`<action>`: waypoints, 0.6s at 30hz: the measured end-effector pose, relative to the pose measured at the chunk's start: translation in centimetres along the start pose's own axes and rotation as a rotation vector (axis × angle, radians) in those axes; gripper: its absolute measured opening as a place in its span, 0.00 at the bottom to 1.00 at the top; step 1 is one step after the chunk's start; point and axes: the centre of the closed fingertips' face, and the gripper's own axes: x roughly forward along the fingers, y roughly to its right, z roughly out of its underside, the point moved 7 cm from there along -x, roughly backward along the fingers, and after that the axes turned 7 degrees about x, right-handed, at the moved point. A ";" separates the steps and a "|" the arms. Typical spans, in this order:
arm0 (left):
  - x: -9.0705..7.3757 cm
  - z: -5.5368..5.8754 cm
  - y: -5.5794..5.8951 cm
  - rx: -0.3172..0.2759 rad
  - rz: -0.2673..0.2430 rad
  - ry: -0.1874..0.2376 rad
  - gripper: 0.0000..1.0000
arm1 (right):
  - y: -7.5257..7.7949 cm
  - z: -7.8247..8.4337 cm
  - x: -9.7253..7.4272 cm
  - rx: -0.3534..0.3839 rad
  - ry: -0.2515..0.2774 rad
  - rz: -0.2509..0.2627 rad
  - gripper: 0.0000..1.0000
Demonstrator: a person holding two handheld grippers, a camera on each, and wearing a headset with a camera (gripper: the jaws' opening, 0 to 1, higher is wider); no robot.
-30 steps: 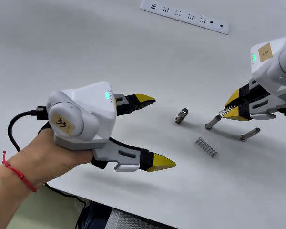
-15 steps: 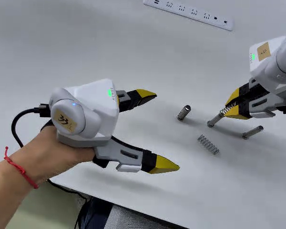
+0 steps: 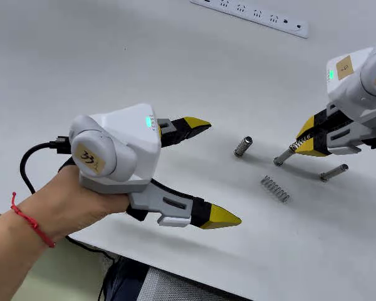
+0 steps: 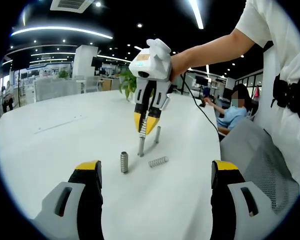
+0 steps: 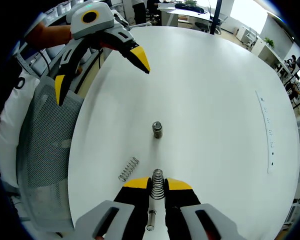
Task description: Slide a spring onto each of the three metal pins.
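Step in hand: second spring going onto second pin. My right gripper (image 3: pixel 304 145) is pinched on a coil spring (image 3: pixel 294 147), and the coil's lower end meets the top of the middle pin (image 3: pixel 281 158), which stands on the table. I judge the coil only just started over the tip; I cannot tell how far.

Handling: I would hold the coil in line with the pin, ease the pinch just enough to let it slide, and press straight down. A sideways push could topple the pin or bow the coil.

Left gripper (image 3: pixel 219 172): jaws spread wide, holding nothing, at near left, well apart from the work. I could bring it in to steady the pin.

Sprung pin (image 3: pixel 242 146): left of the work, upright, coil already on.

Bare pin (image 3: pixel 334 172): right of the work, under the right gripper's body, no coil.

Loose spring (image 3: pixel 274 189): lying flat on the near side of the pins.

Surface: white table (image 3: pixel 113 75), smooth and matte, with a white power strip (image 3: pixel 257 14) at the far side.

Room: open office with ceiling strip lights (image 4: pixel 60 31), a potted plant (image 4: pixel 126 85), a mesh chair (image 4: pixel 260 160) and a seated person (image 4: pixel 230 118) far off
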 end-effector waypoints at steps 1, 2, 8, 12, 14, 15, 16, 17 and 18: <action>0.0 0.0 0.0 -0.001 0.001 0.001 0.90 | 0.1 0.0 0.1 0.000 0.000 -0.001 0.07; 0.0 0.0 0.0 -0.001 0.001 0.002 0.90 | 0.1 0.1 0.2 0.000 0.000 -0.003 0.07; 0.1 0.1 0.1 -0.006 0.004 0.004 0.90 | 0.1 0.0 0.5 0.001 -0.001 -0.005 0.07; 0.1 0.1 0.1 -0.008 0.005 0.005 0.90 | 0.0 0.0 0.6 0.000 -0.002 -0.007 0.07; 0.2 0.1 0.2 -0.009 0.005 0.008 0.90 | 0.2 0.1 0.8 -0.001 -0.003 -0.010 0.07; 0.2 0.1 0.2 -0.010 0.005 0.009 0.90 | 0.2 0.1 0.9 -0.003 -0.006 -0.010 0.07; 0.2 0.1 0.2 -0.012 0.006 0.008 0.89 | 0.2 0.2 1.0 -0.011 -0.013 -0.007 0.07; 0.2 0.1 0.2 -0.012 0.006 0.008 0.89 | 0.2 0.2 1.1 -0.016 -0.016 -0.007 0.07; 0.2 0.1 0.2 -0.013 0.007 0.008 0.89 | 0.1 0.2 1.1 -0.014 -0.015 -0.010 0.07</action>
